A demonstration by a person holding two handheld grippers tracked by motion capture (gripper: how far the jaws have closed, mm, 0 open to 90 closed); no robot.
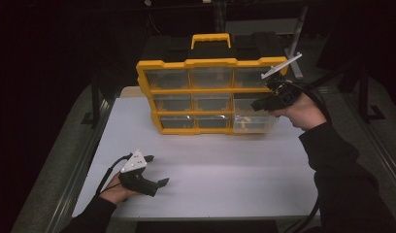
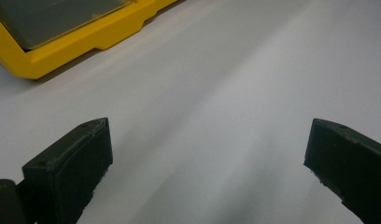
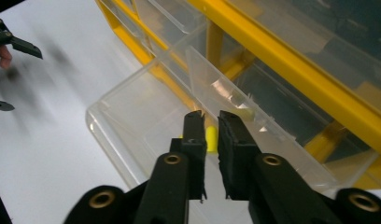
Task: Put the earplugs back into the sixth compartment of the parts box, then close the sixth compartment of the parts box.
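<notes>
A yellow-framed organiser (image 1: 186,90) with clear drawers stands upright at the back of the white table (image 1: 210,170). Its bottom right drawer (image 1: 256,125) is pulled out. In the right gripper view, my right gripper (image 3: 211,119) reaches down into this clear drawer (image 3: 114,135). Its jaws stand nearly together, and a small yellow piece (image 3: 211,139) shows in the narrow gap between them. More yellow shows beside the jaws in the drawer. My right gripper (image 1: 258,104) hangs at the organiser's right side. My left gripper (image 1: 157,170) rests at the front left, jaws wide apart and empty (image 2: 207,140).
The organiser's black case and yellow handle (image 1: 210,40) rise behind the drawers. A corner of its yellow frame (image 2: 62,51) lies ahead of the left gripper. Dark metal rails run along the table's left and right edges. A cable trails from each gripper.
</notes>
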